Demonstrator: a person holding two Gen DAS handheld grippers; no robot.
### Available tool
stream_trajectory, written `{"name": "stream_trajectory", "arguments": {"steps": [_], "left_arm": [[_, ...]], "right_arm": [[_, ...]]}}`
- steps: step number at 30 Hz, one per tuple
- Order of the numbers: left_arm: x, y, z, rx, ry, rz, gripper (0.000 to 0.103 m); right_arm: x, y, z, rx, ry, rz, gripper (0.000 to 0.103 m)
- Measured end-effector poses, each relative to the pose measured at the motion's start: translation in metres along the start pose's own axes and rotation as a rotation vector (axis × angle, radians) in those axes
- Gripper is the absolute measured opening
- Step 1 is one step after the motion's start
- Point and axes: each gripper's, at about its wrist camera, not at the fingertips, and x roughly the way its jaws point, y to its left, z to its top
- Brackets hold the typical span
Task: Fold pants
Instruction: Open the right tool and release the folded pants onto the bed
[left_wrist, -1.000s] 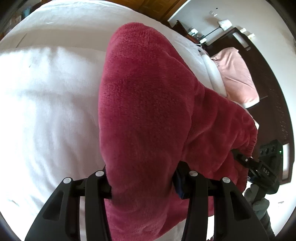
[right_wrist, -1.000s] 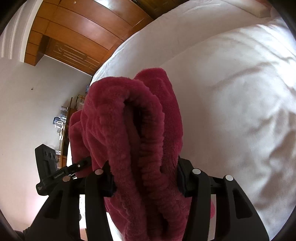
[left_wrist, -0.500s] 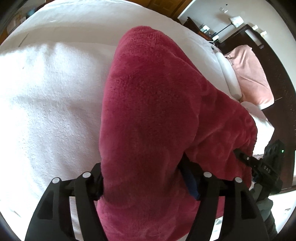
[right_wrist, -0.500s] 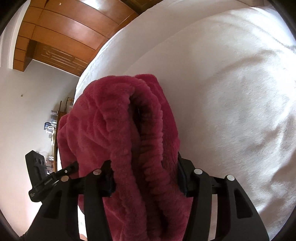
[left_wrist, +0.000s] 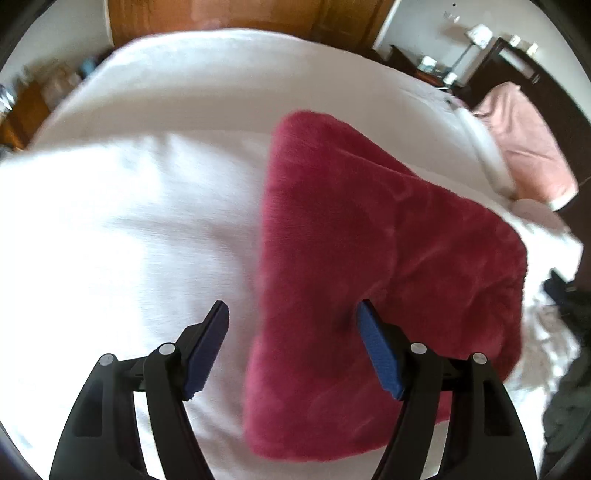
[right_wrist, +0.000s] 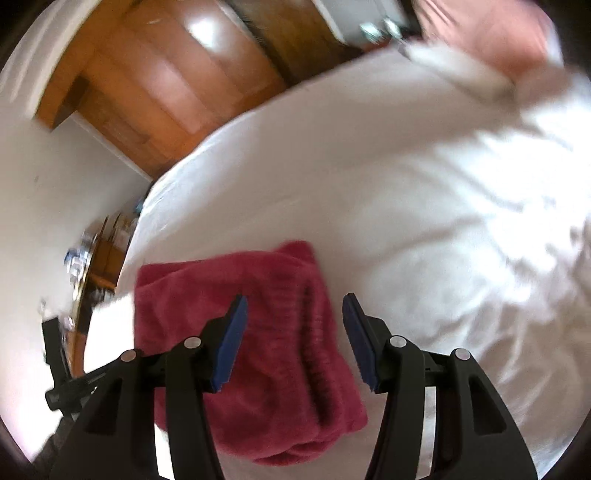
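Lying folded on white bed (left_wrist: 110, 221), red fleece pants (left_wrist: 369, 277) run lengthwise away from cameras; left gripper (left_wrist: 291, 332) and right gripper (right_wrist: 293, 325) both spread wide, holding nothing.

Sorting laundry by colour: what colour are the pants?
Deep red, plain fleece pants; clearest in the left wrist view.

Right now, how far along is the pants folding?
Nearly done, it seems. The red pants lie as a folded bundle on the white bed. Nothing is in hand: the left gripper and right gripper are both open. At most a little tidying looks left.
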Motion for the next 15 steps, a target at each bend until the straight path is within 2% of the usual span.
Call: {"name": "stream_trajectory", "arguments": {"steps": [4,7,12,15], "left_arm": [[-0.019,-0.019,-0.018,0.073,-0.058,0.063,0.071],[-0.020,-0.036,-0.032,0.147,-0.059,0.071,0.071],[0.004,-0.048,-0.048,0.191,0.008,0.061,0.071],[0.027,-0.048,-0.050,0.214,0.043,0.088,0.073]], "right_arm": [[0.005,0.041,-0.014,-0.162,0.043,0.031,0.055],[0.031,0.051,-0.026,-0.218,0.092,-0.017,0.055],[0.068,0.013,-0.044,-0.169,0.147,-0.178,0.055],[0.090,-0.009,-0.050,-0.112,0.193,-0.170,0.057]]}}
